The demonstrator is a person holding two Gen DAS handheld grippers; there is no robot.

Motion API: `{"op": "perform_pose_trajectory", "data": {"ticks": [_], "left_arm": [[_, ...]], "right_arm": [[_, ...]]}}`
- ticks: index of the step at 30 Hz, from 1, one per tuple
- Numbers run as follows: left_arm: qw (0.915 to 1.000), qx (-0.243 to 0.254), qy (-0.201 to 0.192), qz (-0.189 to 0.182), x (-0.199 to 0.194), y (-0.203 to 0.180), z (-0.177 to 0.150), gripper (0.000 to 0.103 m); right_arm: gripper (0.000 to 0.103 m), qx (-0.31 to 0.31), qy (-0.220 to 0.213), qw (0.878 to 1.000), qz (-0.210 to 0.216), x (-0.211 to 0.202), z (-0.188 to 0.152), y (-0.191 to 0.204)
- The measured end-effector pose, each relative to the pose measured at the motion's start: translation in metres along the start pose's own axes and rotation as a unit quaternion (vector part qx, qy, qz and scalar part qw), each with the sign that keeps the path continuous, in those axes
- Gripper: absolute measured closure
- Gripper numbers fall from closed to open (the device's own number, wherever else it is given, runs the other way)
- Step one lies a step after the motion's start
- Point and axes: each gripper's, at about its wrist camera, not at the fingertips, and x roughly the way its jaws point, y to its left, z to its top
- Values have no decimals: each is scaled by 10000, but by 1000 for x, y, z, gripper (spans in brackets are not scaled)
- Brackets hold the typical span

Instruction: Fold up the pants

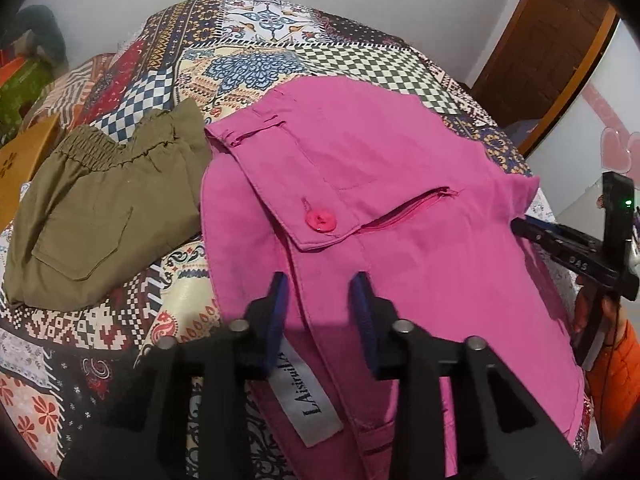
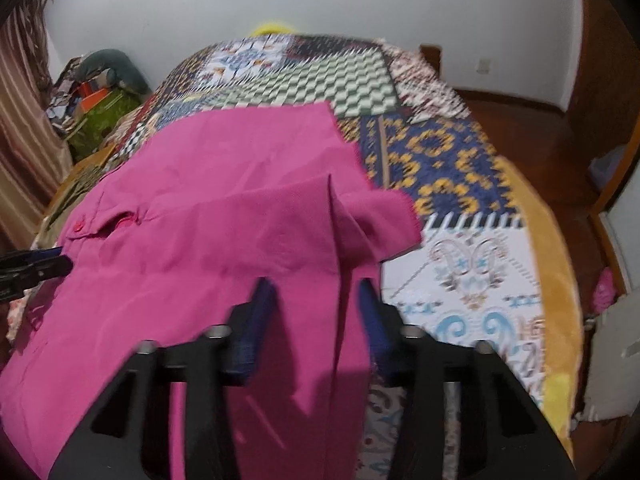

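Pink pants point(image 1: 400, 208) lie folded on the patterned bedspread, waistband with a pink button point(image 1: 320, 219) and a white label point(image 1: 304, 396) near me. My left gripper point(image 1: 322, 300) is open, its blue pads either side of the waistband edge, above the cloth. My right gripper point(image 2: 316, 304) is open over the right side of the pink pants point(image 2: 224, 220), near a folded-over flap point(image 2: 372, 216). The right gripper also shows at the right edge of the left wrist view point(image 1: 520, 226). The left gripper shows at the left edge of the right wrist view point(image 2: 60, 262).
Folded olive-green pants point(image 1: 100, 200) lie to the left of the pink ones on the bedspread point(image 1: 256, 52). A cardboard box point(image 1: 20, 164) and green and orange items stand at the far left. The bed's right edge point(image 2: 560, 280) drops to a wooden floor.
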Motion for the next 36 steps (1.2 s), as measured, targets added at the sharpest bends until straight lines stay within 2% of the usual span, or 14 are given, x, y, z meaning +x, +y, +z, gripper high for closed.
{"op": "perform_pose_trajectory", "data": {"ticks": [3, 4, 6, 9, 13, 22, 29, 31, 33, 36], "left_arm": [[9999, 102, -30, 57, 0, -4, 0, 82], [9999, 134, -30, 62, 0, -5, 0, 84], [9997, 174, -81, 117, -2, -6, 0, 95], [9993, 269, -247, 119, -10, -8, 1, 98], [9984, 406, -333, 227, -14, -9, 3, 100], [9996, 154, -53, 229, 5, 5, 4, 99], [9994, 103, -60, 323, -10, 5, 8, 92], [9992, 105, -158, 358, -19, 6, 12, 87], [9988, 90, -298, 391, -28, 8, 18, 76], [9977, 93, -473, 486, -35, 11, 27, 69]], "right_arm": [[80, 36, -11, 10000, 68, 1, -1, -1], [86, 40, -23, 9999, 114, 0, -2, -2], [92, 27, -43, 9998, 182, -2, -4, 0], [94, -82, -59, 9999, 122, -3, -5, 5], [95, -145, -27, 9998, 101, -4, -6, 7], [96, -29, 91, 9999, 104, -3, -18, 6], [93, 93, 159, 9998, -51, -11, -14, 4], [85, 209, 103, 9997, -84, -19, -12, -1], [78, 285, -30, 9996, -64, -27, -7, -4], [75, 220, -268, 9993, -119, -40, 3, -6]]}}
